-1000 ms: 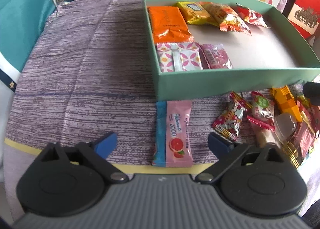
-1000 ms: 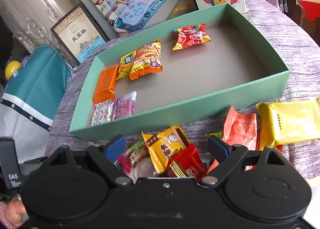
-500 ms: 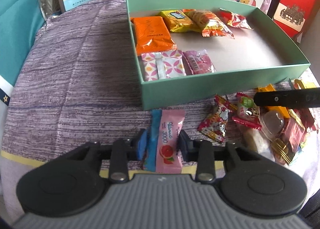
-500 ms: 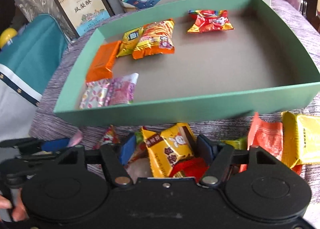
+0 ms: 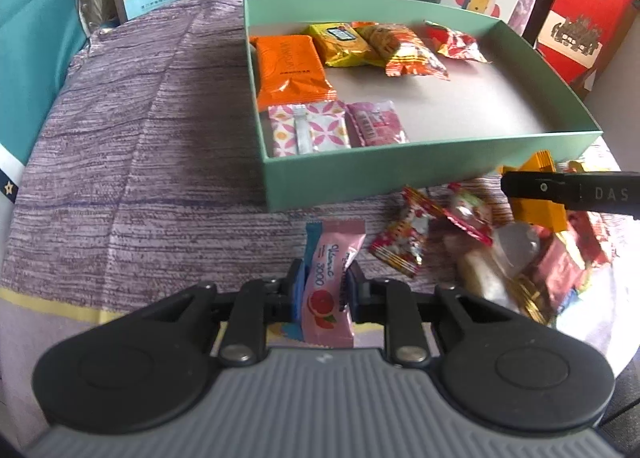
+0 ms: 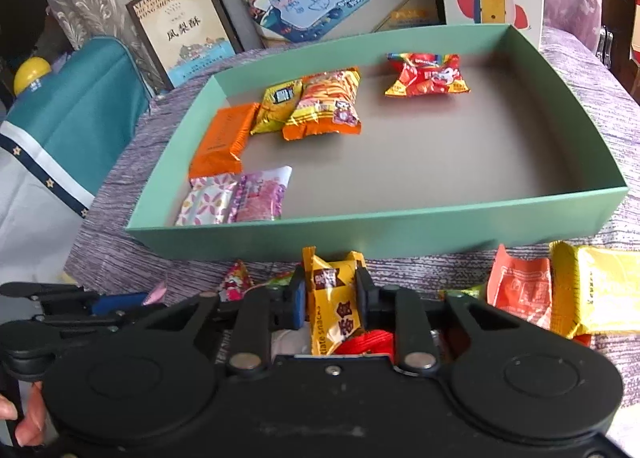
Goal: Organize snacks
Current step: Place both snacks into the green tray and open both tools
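Observation:
A pink grapefruit sachet (image 5: 334, 254) lies on the purple cloth in front of the green box (image 5: 432, 174). My left gripper (image 5: 326, 290) is closing, and its blue pads press the sachet's lower half from both sides. In the right wrist view, my right gripper (image 6: 332, 294) is closing too, its pads pinching a yellow chocolate snack packet (image 6: 338, 322) that stands up out of the loose pile. The box (image 6: 360, 228) holds several packets along its left and far sides, and its right part is bare.
Loose snacks (image 5: 472, 246) are heaped right of the sachet, with the right gripper's arm (image 5: 568, 192) above them. An orange packet (image 6: 520, 290) and a yellow one (image 6: 600, 294) lie farther right. Picture boxes stand behind the table. A teal chair (image 6: 76, 106) is at the left.
Both grippers went from wide open to closed, the left around the pink sachet and the right around the yellow packet. The right gripper also edged forward and rolled a little.

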`<move>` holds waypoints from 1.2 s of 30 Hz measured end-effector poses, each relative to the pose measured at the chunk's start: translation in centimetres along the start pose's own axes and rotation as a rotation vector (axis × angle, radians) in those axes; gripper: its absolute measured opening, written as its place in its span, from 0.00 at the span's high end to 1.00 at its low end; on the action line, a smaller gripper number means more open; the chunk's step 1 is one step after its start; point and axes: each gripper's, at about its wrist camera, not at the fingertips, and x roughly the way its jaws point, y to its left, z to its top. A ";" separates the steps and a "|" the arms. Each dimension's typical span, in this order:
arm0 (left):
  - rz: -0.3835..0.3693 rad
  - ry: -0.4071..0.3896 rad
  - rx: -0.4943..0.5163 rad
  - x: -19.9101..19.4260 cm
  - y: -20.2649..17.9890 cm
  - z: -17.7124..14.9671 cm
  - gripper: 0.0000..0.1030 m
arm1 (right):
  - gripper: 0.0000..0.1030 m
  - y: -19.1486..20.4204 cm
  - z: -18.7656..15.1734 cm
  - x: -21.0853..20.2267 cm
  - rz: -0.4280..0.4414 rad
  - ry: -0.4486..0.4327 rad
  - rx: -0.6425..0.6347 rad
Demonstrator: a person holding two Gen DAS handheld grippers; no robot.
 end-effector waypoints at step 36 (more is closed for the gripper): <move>0.006 -0.130 0.067 3.1 -3.5 14.2 0.79 | 0.73 1.1 10.4 2.0 0.130 -0.089 0.167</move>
